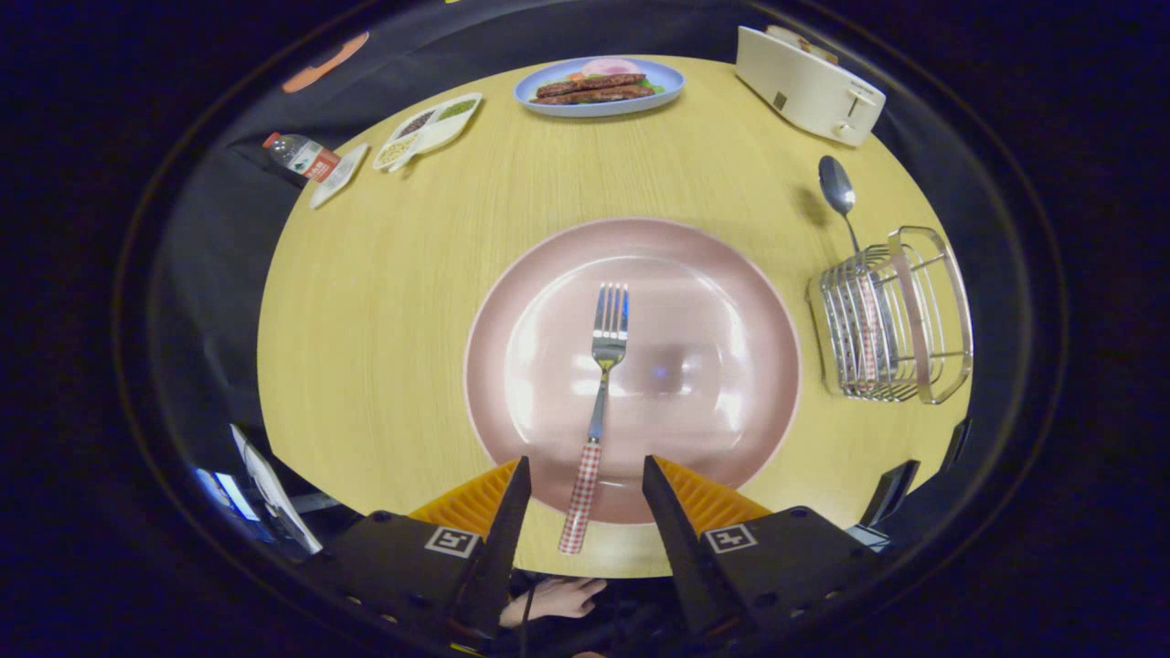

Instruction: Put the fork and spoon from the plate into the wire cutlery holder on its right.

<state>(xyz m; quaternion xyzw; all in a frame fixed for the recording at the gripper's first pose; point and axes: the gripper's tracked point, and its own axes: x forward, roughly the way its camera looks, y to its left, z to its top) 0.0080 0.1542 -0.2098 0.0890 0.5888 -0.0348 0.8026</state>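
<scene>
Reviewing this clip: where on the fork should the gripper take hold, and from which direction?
Best on the checked handle of the fork, which lies between the open fingers of the gripper, coming straight down. It lies flat on the pink plate, tines pointing away, so the fingers would likely close across the narrow handle.

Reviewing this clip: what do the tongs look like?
The tongs are two wedge-shaped fingers tapering to narrow tips, each backed by a ribbed pad. They mount on black blocks, each carrying a square black-and-white marker tag. A thin dark cable runs below, near a person's hand.

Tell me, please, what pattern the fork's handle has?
Red-and-white check, on the fork handle between the open claw fingers, gripper view.
</scene>
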